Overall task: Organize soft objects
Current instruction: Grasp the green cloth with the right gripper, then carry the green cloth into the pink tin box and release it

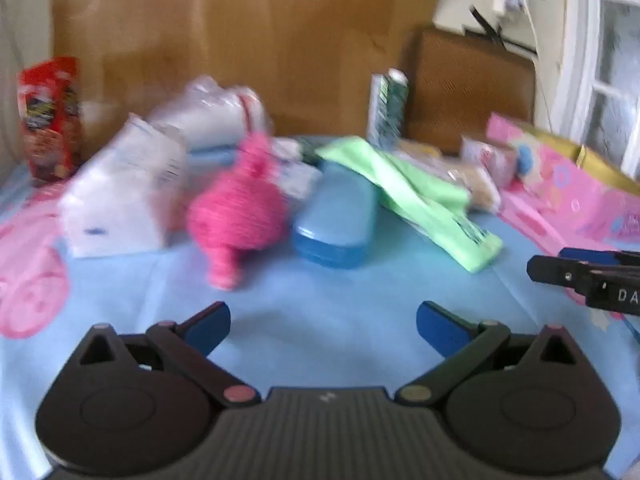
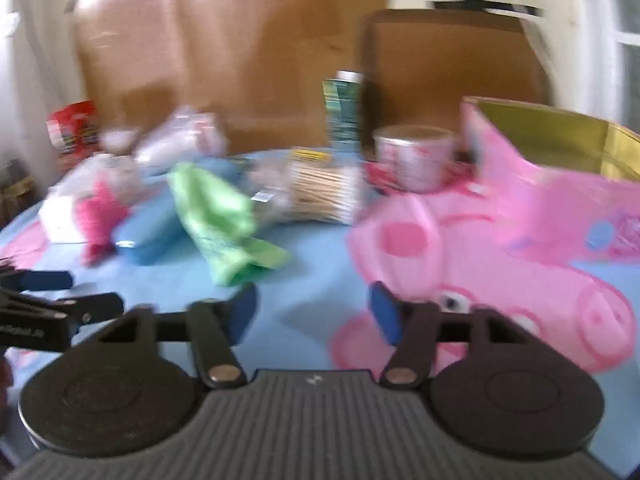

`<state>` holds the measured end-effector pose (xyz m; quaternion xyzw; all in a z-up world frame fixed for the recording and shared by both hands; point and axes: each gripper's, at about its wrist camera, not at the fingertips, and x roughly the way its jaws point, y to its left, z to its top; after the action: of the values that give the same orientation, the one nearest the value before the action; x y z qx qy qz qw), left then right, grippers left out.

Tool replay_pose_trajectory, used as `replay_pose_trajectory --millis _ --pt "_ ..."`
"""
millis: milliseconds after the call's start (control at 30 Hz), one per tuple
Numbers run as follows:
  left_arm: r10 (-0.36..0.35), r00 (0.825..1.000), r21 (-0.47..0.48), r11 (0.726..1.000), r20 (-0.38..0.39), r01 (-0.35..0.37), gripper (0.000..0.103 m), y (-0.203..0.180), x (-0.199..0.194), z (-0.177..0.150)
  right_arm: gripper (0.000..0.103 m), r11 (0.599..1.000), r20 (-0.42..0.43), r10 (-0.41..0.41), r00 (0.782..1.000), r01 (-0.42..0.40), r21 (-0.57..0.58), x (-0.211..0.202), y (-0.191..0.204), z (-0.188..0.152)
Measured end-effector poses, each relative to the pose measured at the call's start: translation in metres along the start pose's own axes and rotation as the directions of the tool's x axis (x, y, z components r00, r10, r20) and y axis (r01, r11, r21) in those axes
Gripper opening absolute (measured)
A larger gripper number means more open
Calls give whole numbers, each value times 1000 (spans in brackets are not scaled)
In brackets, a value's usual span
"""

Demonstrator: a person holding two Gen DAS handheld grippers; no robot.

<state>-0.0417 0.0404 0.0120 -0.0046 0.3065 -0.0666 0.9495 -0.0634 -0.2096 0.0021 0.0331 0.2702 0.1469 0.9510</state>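
A pink fuzzy soft toy [image 1: 236, 216] stands on the blue table cover [image 1: 320, 312], a white tissue pack [image 1: 120, 200] to its left and a blue case [image 1: 336, 224] to its right. A green cloth [image 1: 420, 196] lies over the case's far end. My left gripper [image 1: 323, 328] is open and empty, short of the toy. My right gripper [image 2: 313, 316] is open and empty; the green cloth [image 2: 224, 220] lies ahead to its left, and the toy [image 2: 98, 220] is farther left. Each gripper's fingers show in the other's view: right [image 1: 560, 272], left [image 2: 72, 304]. Both views are blurred.
A pink box with a gold inside [image 2: 552, 168] stands at the right, a round tin [image 2: 414, 156] and a cotton swab pack [image 2: 320, 196] beside it. A red packet [image 1: 52, 120], clear bags [image 1: 208, 112] and a tall green carton [image 1: 388, 108] stand at the back. Brown boards lean behind.
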Motion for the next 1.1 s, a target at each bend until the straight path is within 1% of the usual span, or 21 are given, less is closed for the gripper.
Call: replay_pose_trajectory --millis 67,100,200,233,267,300,333,367,467,500,567,600,633,667,733,800,833,867,900,967,1100 --pt "10 999 -23 1000 34 -9 97 15 -9 4 51 997 -4 48 999 -49 -57 4 12 9" --pt "-4 999 -40 999 47 5 91 23 -13 6 51 994 -10 55 998 -56 -95 10 20 14" --pt "-55 997 -85 995 63 60 88 34 -21 14 51 986 -28 78 997 -82 -146 28 35 20" --pt "-81 994 -95 992 69 87 86 37 -23 15 45 985 -40 82 996 -87 -147 35 38 22" --pt "-112 991 -102 988 72 119 83 38 -26 15 14 984 -58 86 995 -94 -151 44 40 22" --pt "-148 987 -108 982 67 154 76 36 -25 17 4 984 -81 86 993 -97 -146 49 41 21" --pt "-197 979 -115 973 53 202 69 34 -24 20 4 986 -82 97 992 -107 -126 47 39 18" --pt "-255 966 -124 958 38 257 66 30 -21 23 4 986 -65 116 991 -123 -113 33 39 12" --pt "-415 910 -177 896 -6 408 59 17 -7 29 4 983 -57 147 987 -152 -106 1 36 -3" --pt "-456 890 -187 876 -25 444 56 9 -1 31 4 980 -62 166 984 -171 -98 -12 37 -10" --pt "-497 865 -182 858 -62 480 54 -13 9 28 5 978 -68 177 982 -183 -100 -30 39 -22" --pt "-493 866 -170 864 -89 474 54 -25 15 28 8 977 -67 174 982 -181 -109 -35 41 -25" --pt "-472 875 -158 877 -109 454 54 -36 18 24 13 976 -62 172 983 -179 -124 -39 43 -28" --pt "-446 886 -148 892 -130 427 54 -46 22 21 34 974 -56 170 984 -177 -144 -41 45 -30" --pt "-393 903 -146 917 -174 371 54 -54 30 19 62 975 -25 130 991 -133 -181 -39 48 -32" --pt "-378 910 -161 922 -169 353 49 -53 31 16 58 971 -47 140 989 -147 -188 -27 47 -32" --pt "-377 911 -166 921 -168 351 38 -53 30 15 49 970 -61 153 986 -161 -181 -20 46 -32" --pt "-385 905 -172 918 -181 356 30 -55 32 16 15 967 -31 155 987 -158 -201 -18 46 -32" --pt "-403 896 -184 910 -186 371 20 -55 32 18 9 963 -29 156 987 -158 -216 -15 47 -31" --pt "-411 895 -170 908 -175 383 20 -61 26 31 9 970 6 163 987 -160 -184 -17 41 -26" --pt "-466 875 -56 884 -129 463 20 -110 19 77 8 987 175 75 982 -48 -157 -42 5 -8"
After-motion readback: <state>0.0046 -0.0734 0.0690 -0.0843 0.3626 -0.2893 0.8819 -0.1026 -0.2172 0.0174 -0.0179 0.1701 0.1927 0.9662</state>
